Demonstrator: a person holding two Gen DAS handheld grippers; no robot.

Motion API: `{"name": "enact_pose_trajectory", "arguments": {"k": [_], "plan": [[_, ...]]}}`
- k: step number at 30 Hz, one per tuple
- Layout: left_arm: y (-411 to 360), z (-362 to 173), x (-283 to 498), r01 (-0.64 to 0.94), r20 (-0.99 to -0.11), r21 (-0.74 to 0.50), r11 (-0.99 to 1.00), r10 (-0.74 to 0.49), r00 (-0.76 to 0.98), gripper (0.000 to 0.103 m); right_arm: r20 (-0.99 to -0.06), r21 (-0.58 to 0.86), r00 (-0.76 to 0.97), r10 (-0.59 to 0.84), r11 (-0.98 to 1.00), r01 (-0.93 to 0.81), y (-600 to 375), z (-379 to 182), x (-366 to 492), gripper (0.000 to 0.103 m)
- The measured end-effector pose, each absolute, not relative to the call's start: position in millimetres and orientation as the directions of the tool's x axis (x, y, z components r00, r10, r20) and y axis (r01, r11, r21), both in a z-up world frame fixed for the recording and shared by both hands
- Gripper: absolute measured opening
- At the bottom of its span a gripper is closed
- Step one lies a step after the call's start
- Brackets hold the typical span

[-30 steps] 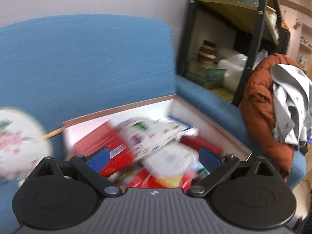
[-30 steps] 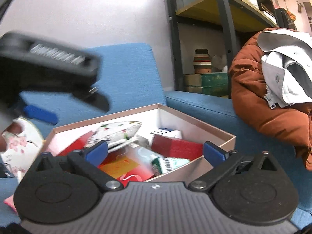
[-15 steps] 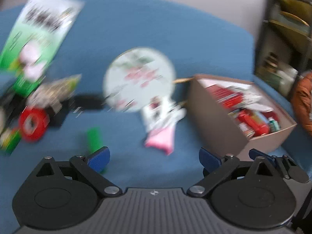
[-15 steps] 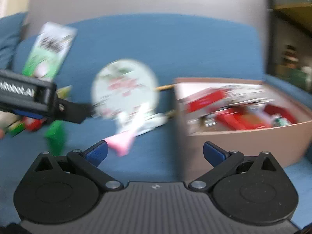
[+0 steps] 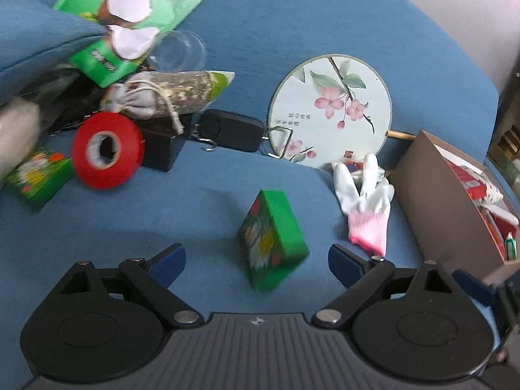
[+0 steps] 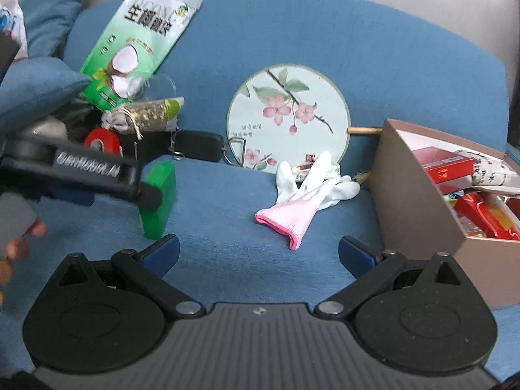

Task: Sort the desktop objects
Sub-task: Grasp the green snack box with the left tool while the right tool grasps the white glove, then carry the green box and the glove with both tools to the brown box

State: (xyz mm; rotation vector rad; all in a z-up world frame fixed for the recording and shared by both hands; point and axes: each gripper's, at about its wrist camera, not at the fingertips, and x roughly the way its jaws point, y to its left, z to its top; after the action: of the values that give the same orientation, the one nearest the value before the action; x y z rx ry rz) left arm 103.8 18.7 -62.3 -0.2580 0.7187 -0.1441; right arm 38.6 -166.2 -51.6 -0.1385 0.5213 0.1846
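A green box [image 5: 273, 229] stands tilted on the blue sofa seat between my left gripper's [image 5: 256, 258] open, empty jaws. It also shows in the right wrist view [image 6: 159, 198], partly hidden behind the left gripper's body. A white and pink glove [image 5: 365, 203] [image 6: 302, 201] lies right of it. My right gripper [image 6: 258, 253] is open and empty, in front of the glove. The brown box [image 5: 435, 195] [image 6: 419, 201] with red packs stands at the right.
A round flowered fan [image 5: 331, 109] [image 6: 287, 118] leans on the backrest. At the left lie a red tape roll [image 5: 107, 149], a black key fob [image 5: 230, 130], a drawstring pouch [image 5: 143, 104], a green coconut bag [image 6: 139, 42] and another green box [image 5: 35, 175].
Both grippers have swung left, away from the brown box. The left gripper has closed in on the green box, which now lies between its jaws.
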Motion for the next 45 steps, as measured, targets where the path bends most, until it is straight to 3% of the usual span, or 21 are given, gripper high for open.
{"name": "enact_pose_trajectory", "arguments": {"k": [5,7,11,12,13,14,20,22,28,34,45], "plan": [[9.5,-69.7,133.4,0.113,-0.622,-0.302,0.947,-0.286,0.729,0.082,-0.524,-0.171,0.848,0.078,0.966,-0.195,-158.9,-69.8,66.2,0.101],[9.1,-77.3,141.4,0.134,-0.625,-0.313,0.94,-0.31,0.716,0.063,-0.523,-0.183,0.851,0.043,0.97,-0.162,-162.1,-73.4,80.1,0.101],[23.7,-97.5,148.3,0.115,-0.623,-0.38,0.918,-0.346,0.702,0.038,-0.522,-0.179,0.853,0.0,0.978,-0.11,-171.6,-77.9,112.0,0.101],[25.6,-96.3,148.8,0.12,-0.622,-0.368,0.922,-0.34,0.706,0.025,-0.52,-0.178,0.854,-0.009,0.979,-0.098,-173.1,-78.9,120.3,0.1],[27.4,-94.8,150.4,0.119,-0.628,-0.363,0.924,-0.336,0.701,0.021,-0.519,-0.174,0.855,-0.017,0.981,-0.087,-174.0,-79.9,128.4,0.1],[29.7,-94.4,152.0,0.112,-0.629,-0.372,0.921,-0.339,0.699,0.021,-0.517,-0.161,0.856,-0.018,0.984,-0.077,-174.8,-80.7,136.7,0.099],[29.2,-99.1,150.7,0.12,-0.621,-0.376,0.919,-0.346,0.704,0.026,-0.569,-0.115,0.822,-0.026,0.992,-0.048,-175.0,-94.7,174.3,0.068],[29.2,-99.3,151.6,0.123,-0.623,-0.376,0.919,-0.348,0.701,0.022,-0.581,-0.091,0.814,-0.001,0.994,-0.063,-176.4,-98.1,172.3,0.046],[31.0,-99.6,152.7,0.122,-0.617,-0.384,0.915,-0.353,0.703,0.024,-0.602,-0.067,0.796,0.061,0.99,-0.126,-174.0,-93.9,160.7,0.011],[31.1,-97.6,149.5,0.126,-0.616,-0.404,0.906,-0.372,0.695,0.019,-0.591,-0.053,0.799,0.111,0.983,-0.176,-181.8,-75.6,132.1,0.007],[-16.7,-56.9,107.0,0.315,-0.542,-0.427,0.848,-0.519,0.661,0.02,-0.431,-0.046,0.893,0.133,0.985,-0.168,-224.3,3.8,38.9,0.007]]}}
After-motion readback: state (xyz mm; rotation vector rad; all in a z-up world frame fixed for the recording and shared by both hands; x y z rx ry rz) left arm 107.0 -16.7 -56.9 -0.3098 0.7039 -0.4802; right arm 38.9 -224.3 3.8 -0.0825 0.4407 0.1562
